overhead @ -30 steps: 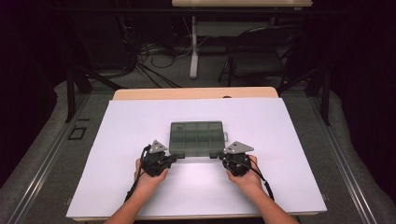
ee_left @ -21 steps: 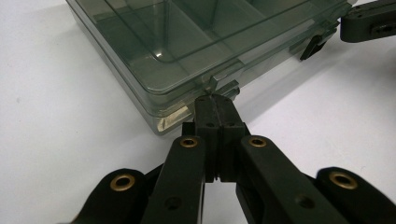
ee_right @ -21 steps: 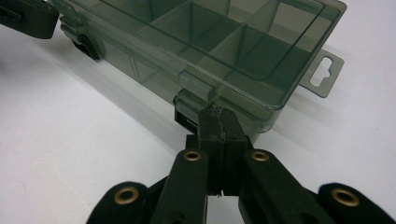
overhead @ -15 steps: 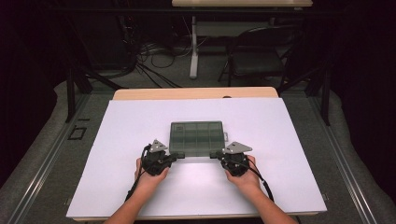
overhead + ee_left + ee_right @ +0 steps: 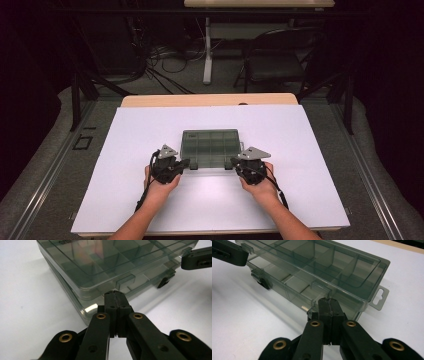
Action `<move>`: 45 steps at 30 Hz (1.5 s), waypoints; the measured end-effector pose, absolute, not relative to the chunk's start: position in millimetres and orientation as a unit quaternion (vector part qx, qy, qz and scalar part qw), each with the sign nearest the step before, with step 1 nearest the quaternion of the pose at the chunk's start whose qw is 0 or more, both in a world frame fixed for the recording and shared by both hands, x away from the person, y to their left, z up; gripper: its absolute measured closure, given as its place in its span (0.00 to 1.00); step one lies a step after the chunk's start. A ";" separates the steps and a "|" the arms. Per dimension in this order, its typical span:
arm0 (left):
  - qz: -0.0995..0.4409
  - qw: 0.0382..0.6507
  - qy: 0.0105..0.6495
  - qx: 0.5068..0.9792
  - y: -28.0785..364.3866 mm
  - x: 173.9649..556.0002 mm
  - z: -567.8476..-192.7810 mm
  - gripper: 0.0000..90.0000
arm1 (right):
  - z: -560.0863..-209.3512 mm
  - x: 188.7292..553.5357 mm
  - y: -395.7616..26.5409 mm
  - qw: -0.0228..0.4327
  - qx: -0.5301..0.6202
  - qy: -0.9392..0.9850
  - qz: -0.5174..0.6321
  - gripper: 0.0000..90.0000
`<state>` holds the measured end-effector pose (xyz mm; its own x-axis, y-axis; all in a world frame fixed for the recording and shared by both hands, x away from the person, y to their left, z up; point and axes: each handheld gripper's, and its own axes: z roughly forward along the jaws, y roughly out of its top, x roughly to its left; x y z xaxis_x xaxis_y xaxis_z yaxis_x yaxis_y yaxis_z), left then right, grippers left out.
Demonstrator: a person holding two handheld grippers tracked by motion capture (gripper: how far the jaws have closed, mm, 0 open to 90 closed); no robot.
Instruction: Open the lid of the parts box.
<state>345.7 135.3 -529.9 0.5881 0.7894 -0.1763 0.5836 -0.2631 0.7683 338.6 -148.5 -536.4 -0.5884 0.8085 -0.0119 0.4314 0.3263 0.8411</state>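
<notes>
toward the desk's (image 5: 125, 200) near edge, both clenched tools, left tool (image 5: 187, 163) and right tool (image 5: 234, 162), touch a smoky compartment box's (image 5: 210, 146) front latches.

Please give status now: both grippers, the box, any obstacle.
Left gripper shut, tips at the organizer box front edge. Right gripper shut, same edge, other end. Box lid down, compartments look empty. Nothing else on white table.

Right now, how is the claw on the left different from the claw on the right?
The left claw sits at the box's near-left corner; the right claw sits at its near-right corner. The left claw points rightward at the box, the right claw leftward. Both are black, pinched shut, each right against a latch tab on the box's front edge.
</notes>
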 end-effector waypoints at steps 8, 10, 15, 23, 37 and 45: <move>0.127 0.424 0.441 0.781 134.6 351.1 -522.5 1.00 | -528.0 343.1 -148.5 0.225 0.398 0.782 0.424 1.00; 0.128 0.425 0.441 0.780 134.7 351.9 -521.0 1.00 | -525.9 343.6 -149.1 0.222 0.399 0.784 0.421 1.00; 0.132 0.427 0.444 0.776 134.5 358.1 -513.0 1.00 | -516.7 349.4 -149.8 0.227 0.402 0.780 0.423 1.00; 0.143 0.434 0.445 0.770 134.1 368.9 -499.6 1.00 | -500.7 362.7 -149.0 0.234 0.406 0.771 0.431 1.00; 0.166 0.439 0.451 0.759 132.3 395.8 -475.6 1.00 | -474.8 387.2 -147.1 0.243 0.417 0.757 0.441 1.00; 0.172 0.442 0.461 0.750 133.1 407.8 -465.7 1.00 | -468.2 399.6 -147.1 0.251 0.430 0.744 0.445 1.00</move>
